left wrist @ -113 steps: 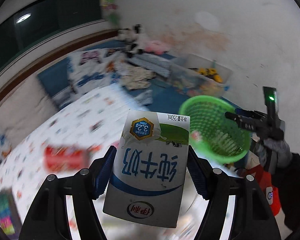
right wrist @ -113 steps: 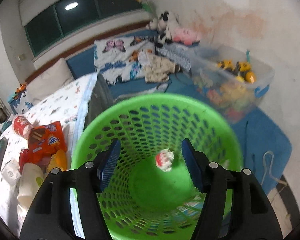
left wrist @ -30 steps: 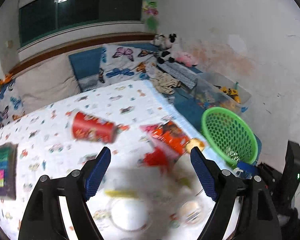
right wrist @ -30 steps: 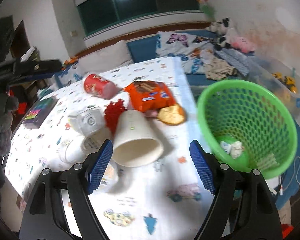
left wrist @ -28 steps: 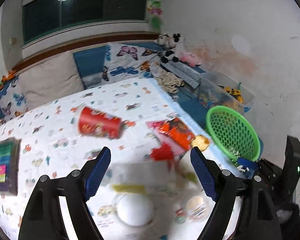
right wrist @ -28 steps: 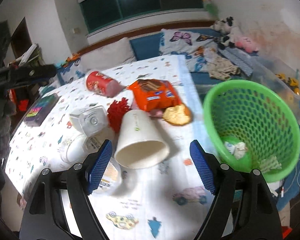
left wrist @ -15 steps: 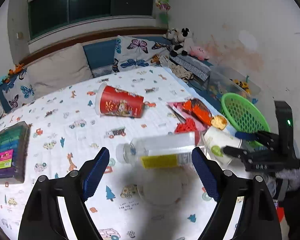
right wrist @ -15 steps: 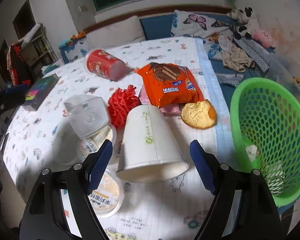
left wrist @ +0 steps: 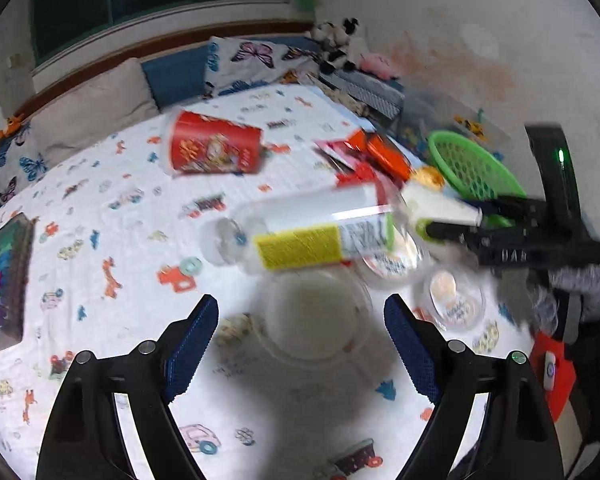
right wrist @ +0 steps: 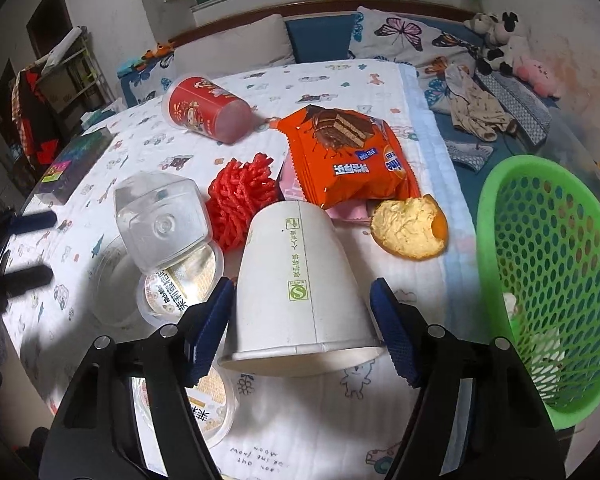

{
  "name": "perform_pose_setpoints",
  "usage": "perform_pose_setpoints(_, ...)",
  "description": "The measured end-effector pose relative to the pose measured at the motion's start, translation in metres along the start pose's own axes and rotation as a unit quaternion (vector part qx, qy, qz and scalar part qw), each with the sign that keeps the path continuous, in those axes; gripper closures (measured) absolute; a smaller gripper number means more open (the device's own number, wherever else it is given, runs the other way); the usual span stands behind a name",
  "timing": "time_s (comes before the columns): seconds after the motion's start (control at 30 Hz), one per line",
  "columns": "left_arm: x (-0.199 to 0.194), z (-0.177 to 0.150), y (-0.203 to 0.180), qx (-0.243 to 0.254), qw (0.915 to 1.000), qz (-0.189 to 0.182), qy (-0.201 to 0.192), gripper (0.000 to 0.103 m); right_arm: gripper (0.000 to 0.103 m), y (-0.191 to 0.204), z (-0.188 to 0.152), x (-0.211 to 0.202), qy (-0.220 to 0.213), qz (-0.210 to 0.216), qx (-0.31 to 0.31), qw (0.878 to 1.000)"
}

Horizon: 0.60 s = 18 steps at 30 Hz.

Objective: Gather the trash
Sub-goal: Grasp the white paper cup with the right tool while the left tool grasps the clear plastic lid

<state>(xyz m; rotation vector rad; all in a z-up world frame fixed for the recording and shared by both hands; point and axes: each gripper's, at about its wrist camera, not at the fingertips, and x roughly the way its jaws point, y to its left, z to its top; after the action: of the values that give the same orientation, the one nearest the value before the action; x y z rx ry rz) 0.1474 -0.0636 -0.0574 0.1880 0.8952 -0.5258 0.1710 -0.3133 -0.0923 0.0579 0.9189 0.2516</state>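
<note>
A white paper cup (right wrist: 296,280) lies on its side on the printed bedsheet, between the pads of my right gripper (right wrist: 300,286). Its jaws are closing and stand just beside the cup's walls, which show no dent. My left gripper (left wrist: 300,304) is open above a clear round lid (left wrist: 312,316), with a clear bottle (left wrist: 308,232) with a yellow and green label lying just beyond. In the left wrist view the right gripper (left wrist: 460,220) reaches in from the right around the cup (left wrist: 432,204). The green basket (right wrist: 548,272) stands off the bed's right edge.
A red snack tub (right wrist: 208,110), an orange wafer packet (right wrist: 348,160), a red fluffy ball (right wrist: 240,200), a bitten bun (right wrist: 410,228) and two pudding cups (right wrist: 180,284) lie on the sheet. A dark book (left wrist: 0,272) is at far left. Pillows line the back.
The milk carton once held by the left gripper is gone from it. Both grippers have come down toward the bed. The right jaws have narrowed around the paper cup.
</note>
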Motion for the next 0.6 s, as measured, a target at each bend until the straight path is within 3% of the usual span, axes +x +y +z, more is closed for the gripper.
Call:
perform_pose_setpoints(0.37,0.031,-0.007,-0.010,0.020,0.9992,-0.003,0.034,0.019,0.034,-0.008,-0.004,-0.028,-0.028,0.001,0.012,1.000)
perform_pose_setpoints(0.6,0.015,0.008,-0.012,0.019,0.9996,-0.017,0.010,0.019,0.034,-0.017,-0.011,-0.044,-0.038,-0.003,0.022,0.999)
